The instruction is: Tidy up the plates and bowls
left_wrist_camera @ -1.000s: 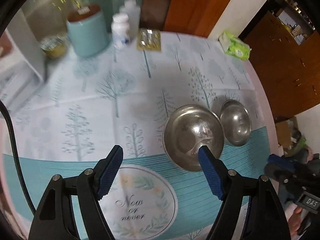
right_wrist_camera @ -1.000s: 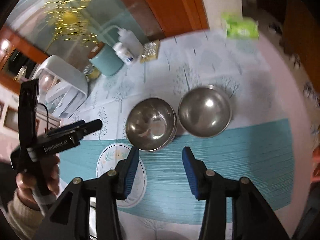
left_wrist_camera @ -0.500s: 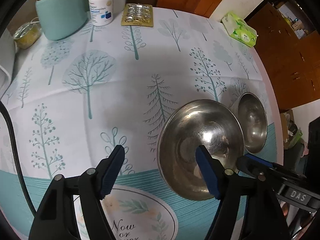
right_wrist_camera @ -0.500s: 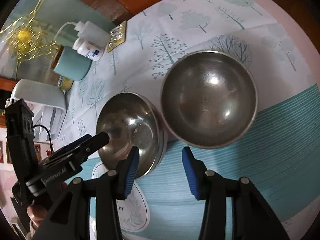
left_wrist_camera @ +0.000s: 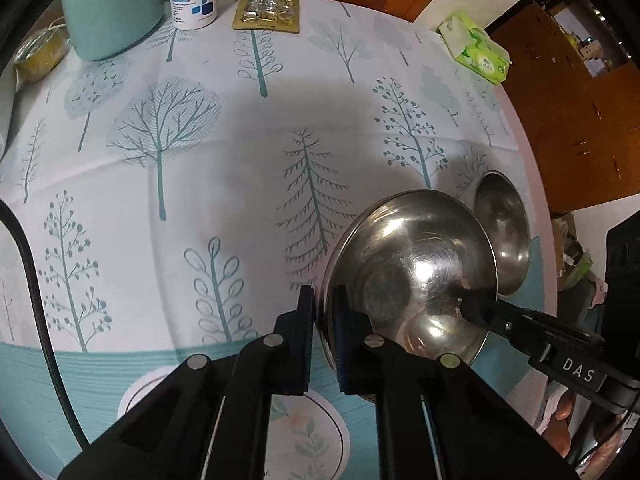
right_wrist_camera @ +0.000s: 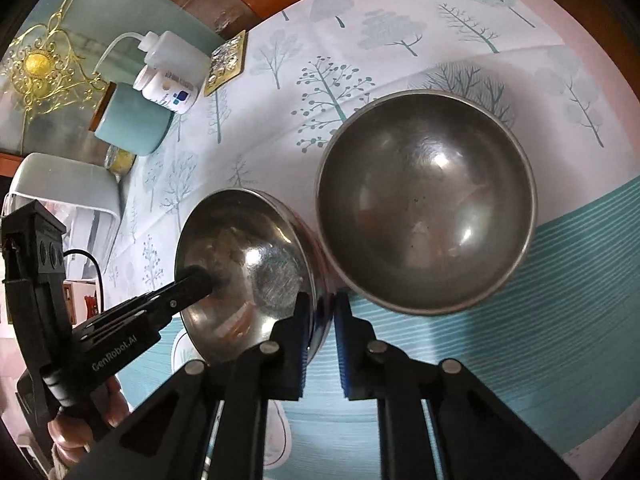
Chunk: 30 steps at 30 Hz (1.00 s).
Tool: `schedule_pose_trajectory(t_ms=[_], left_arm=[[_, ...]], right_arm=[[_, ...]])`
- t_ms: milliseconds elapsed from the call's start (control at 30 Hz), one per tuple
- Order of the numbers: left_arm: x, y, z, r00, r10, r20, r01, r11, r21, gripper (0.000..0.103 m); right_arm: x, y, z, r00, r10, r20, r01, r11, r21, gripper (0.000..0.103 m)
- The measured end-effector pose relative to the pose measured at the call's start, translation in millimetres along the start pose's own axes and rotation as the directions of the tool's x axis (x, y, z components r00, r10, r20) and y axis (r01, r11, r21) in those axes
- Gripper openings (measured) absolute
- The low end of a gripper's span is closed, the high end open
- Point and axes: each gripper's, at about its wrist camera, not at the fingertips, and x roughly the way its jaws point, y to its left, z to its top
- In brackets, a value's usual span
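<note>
My left claw (left_wrist_camera: pixel 322 320) pinches steel plate (left_wrist_camera: pixel 412 276) rim at 6 o'clock | my right claw (right_wrist_camera: pixel 320 320) pinches its opposite rim | plate on table (left_wrist_camera: pixel 200 160), touching steel bowl (right_wrist_camera: pixel 426 200) at 3 o'clock

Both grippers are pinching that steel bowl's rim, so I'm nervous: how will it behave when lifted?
The steel bowl looks rigid and thin-walled, so probably light. Its polished rim may slip between the jaws of the left gripper and right gripper. Its rounded underside would likely rock when set down.
</note>
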Motion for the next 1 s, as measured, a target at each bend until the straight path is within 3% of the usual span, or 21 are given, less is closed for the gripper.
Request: schedule_pose_trajectory(t_ms=[433, 733, 1000], left_arm=[[-63, -31, -51, 1.000, 0.021, -0.017, -0.020, 0.998, 0.067, 0.007], [-111, -85, -127, 0.998, 0.051, -0.029, -0.047, 0.993, 0.111, 0.010], [-141, -118, -206, 0.998, 0.066, -0.024, -0.063, 0.994, 0.088, 0.011]], right_arm=[[-56, 13, -38, 1.000, 0.003, -0.021, -0.005, 0.995, -0.096, 0.012], [-120, 9, -87, 0.999, 0.010, -0.036, -0.016, 0.983, -0.184, 0.011], [-162, 4, -144, 0.999, 0.003, -0.047, -0.017, 0.954, -0.300, 0.011]])
